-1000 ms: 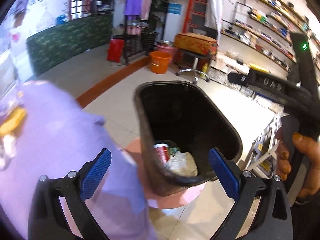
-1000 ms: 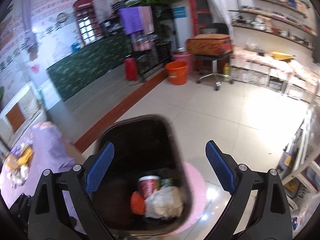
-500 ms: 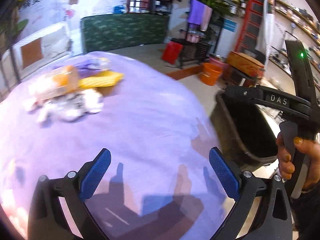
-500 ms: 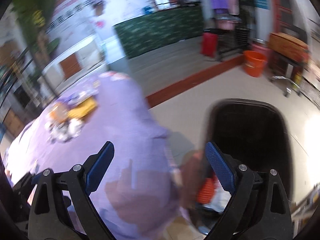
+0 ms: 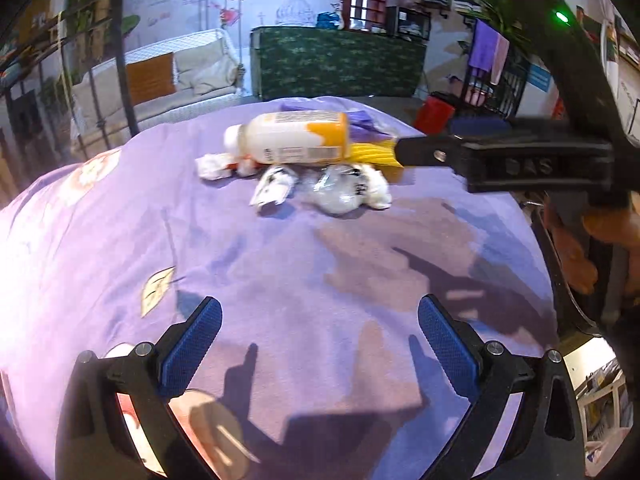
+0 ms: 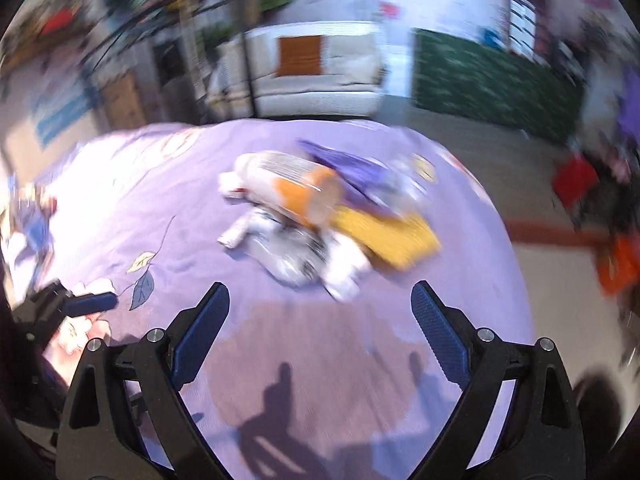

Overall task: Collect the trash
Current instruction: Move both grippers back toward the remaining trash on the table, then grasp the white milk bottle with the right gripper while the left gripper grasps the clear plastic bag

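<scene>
A pile of trash lies on the purple tablecloth (image 5: 280, 280): a white and orange bottle (image 5: 288, 142) on its side, crumpled white wrappers (image 5: 276, 186), clear crumpled plastic (image 5: 340, 192), a yellow packet (image 5: 372, 152) and a purple wrapper (image 5: 360, 120). My left gripper (image 5: 318, 344) is open and empty, short of the pile. My right gripper (image 6: 320, 328) is open and empty, nearer the pile; its body (image 5: 520, 160) crosses the left wrist view beside the yellow packet. The right wrist view is blurred; the bottle (image 6: 288, 188) and yellow packet (image 6: 384, 236) show there.
The table is round with flower and leaf prints (image 5: 156, 288). The dark bin's rim (image 5: 560, 300) shows at the table's right edge. Beyond stand a white swing bench (image 5: 180, 76), a green counter (image 5: 336, 64) and a red container (image 5: 434, 118) on the floor.
Both grippers have swung left, away from the black bin and over the purple table. The trash pile is now straight ahead of both. Both stay open and empty.
</scene>
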Tool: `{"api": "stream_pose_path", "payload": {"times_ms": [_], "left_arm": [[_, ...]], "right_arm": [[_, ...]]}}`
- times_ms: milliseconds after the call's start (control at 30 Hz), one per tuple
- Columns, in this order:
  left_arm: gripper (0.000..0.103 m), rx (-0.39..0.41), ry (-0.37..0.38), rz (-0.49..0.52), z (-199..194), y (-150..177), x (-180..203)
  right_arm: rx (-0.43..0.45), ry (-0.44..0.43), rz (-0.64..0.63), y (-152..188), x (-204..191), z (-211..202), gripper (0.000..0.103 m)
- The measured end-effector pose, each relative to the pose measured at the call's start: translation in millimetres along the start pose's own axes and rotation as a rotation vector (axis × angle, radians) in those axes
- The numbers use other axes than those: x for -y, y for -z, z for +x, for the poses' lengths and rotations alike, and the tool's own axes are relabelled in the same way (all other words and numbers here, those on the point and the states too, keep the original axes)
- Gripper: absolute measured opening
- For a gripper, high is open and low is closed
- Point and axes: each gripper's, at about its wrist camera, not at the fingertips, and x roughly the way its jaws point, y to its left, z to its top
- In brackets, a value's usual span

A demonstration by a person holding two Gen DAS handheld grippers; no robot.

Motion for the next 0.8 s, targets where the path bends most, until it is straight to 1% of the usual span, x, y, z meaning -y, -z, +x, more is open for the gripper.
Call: {"api": "stream_pose_path", "payload": {"times_ms": [67,167,200,267,333,400,467,533,633,733,800], "left_arm": [[0.097,-0.003,-0.004,-0.014,-2.6,2.3,-9.2],[0.097,-0.008,-0.003,-0.026,-2.4,4.3,-18.1],[0.097,-0.009,0.000,-0.030,-2.2,4.0,-19.9],[0.097,-0.010,0.009,-0.040,-1.9,6.0,-23.1],[0.097,-0.009,0.018,-0.049,-3.0,7.7,-27.5],[0.097,-0.011,0.026,-0.052,-3.4,7.8,-30.5],[0.097,-0.009,0.035,-0.055,-3.7,7.2,-33.3],[0.097,-0.008,0.041,-0.058,-3.0,7.1,-34.4],[0.097,-0.008,0.046,-0.065,-1.9,8.5,-37.4],[0.097,-0.017,0.053,-0.073,1.3,9.7,-40.2],[0.097,-0.023,0.062,-0.078,3.6,9.8,-41.3]], "right_arm": [[-0.013,0.018,-0.129,-23.6,-22.4,16.6,0.091],[-0.056,0.010,-0.275,-53.2,-47.4,41.0,0.091],[-0.066,0.011,-0.306,-57.0,-52.5,45.8,0.091],[-0.088,0.043,-0.414,-70.3,-69.1,65.3,0.089],[-0.105,0.077,-0.492,-79.5,-76.6,80.7,0.084],[-0.145,0.098,-0.549,-87.4,-80.4,98.5,0.083],[-0.191,0.115,-0.591,-90.3,-80.6,113.4,0.083],[-0.238,0.138,-0.638,-88.4,-80.7,126.8,0.079],[-0.299,0.152,-0.675,-83.4,-76.3,142.3,0.079],[-0.324,0.154,-0.689,-80.5,-75.7,157.7,0.078],[-0.313,0.129,-0.659,-82.2,-74.1,155.6,0.072]]}}
